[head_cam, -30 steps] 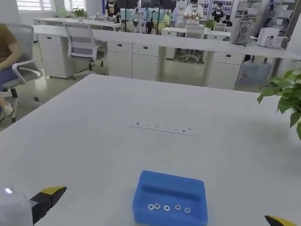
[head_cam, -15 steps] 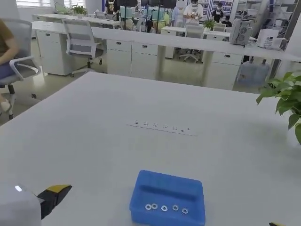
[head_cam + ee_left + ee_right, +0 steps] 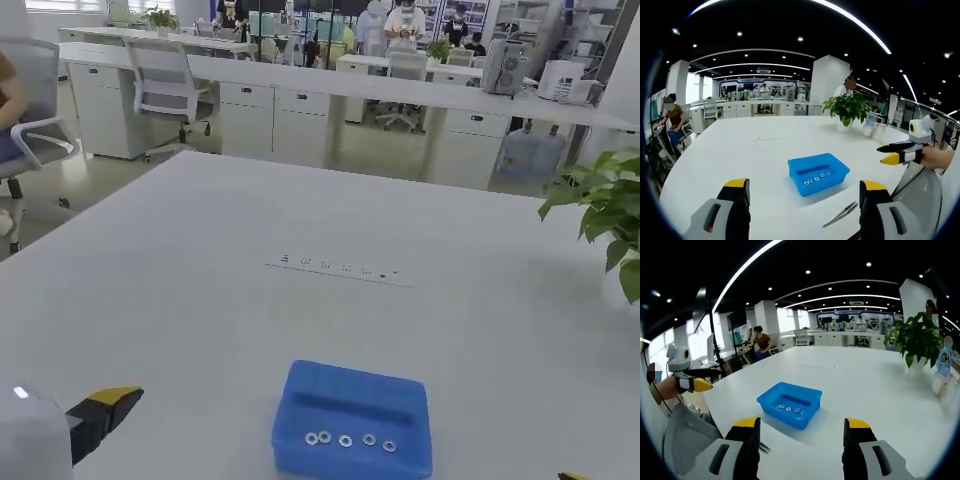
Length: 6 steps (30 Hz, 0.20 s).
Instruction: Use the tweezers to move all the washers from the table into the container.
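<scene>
A blue container (image 3: pixel 350 420) sits on the white table (image 3: pixel 300 300) with several washers (image 3: pixel 347 439) in a row inside it. The tweezers (image 3: pixel 841 214) lie on the table in front of the container, near the table's edge. My left gripper (image 3: pixel 805 184) is open and holds nothing, well back from the container (image 3: pixel 818 172); its yellow tip (image 3: pixel 105 408) shows low on the left. My right gripper (image 3: pixel 801 422) is open too, with the container (image 3: pixel 790 404) ahead between its jaws. Each gripper shows in the other's view: the right gripper (image 3: pixel 900 152) and the left gripper (image 3: pixel 690 382).
A potted plant (image 3: pixel 610 210) stands at the table's right side, with small bottles (image 3: pixel 871 131) beside it. A row of power sockets (image 3: pixel 340 270) runs across the table's middle. Office desks, chairs and people are beyond the far edge.
The head view has drifted a little. The right gripper's yellow tip has sunk to the bottom edge of the picture. The container and washers have not moved.
</scene>
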{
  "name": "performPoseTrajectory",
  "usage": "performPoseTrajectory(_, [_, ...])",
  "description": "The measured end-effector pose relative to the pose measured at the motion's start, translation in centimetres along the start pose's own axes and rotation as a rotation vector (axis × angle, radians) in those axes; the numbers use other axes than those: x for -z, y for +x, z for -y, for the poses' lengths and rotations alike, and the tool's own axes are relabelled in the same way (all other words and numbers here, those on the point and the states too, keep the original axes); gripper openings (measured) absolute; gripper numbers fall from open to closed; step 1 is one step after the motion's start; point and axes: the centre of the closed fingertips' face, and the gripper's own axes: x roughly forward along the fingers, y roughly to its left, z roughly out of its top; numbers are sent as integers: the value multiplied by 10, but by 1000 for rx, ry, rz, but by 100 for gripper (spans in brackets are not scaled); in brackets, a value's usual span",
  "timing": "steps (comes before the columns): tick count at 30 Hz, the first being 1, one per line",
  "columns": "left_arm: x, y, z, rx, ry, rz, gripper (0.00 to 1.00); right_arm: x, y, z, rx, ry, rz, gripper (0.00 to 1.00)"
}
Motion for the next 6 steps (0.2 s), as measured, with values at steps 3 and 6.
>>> performPoseTrajectory(3, [0, 1, 0, 1, 8, -4, 92, 1, -1, 2, 6, 10, 2, 66])
performPoseTrajectory(6, [0, 1, 0, 4, 8, -4, 92, 2, -2, 2, 8, 15, -1, 65])
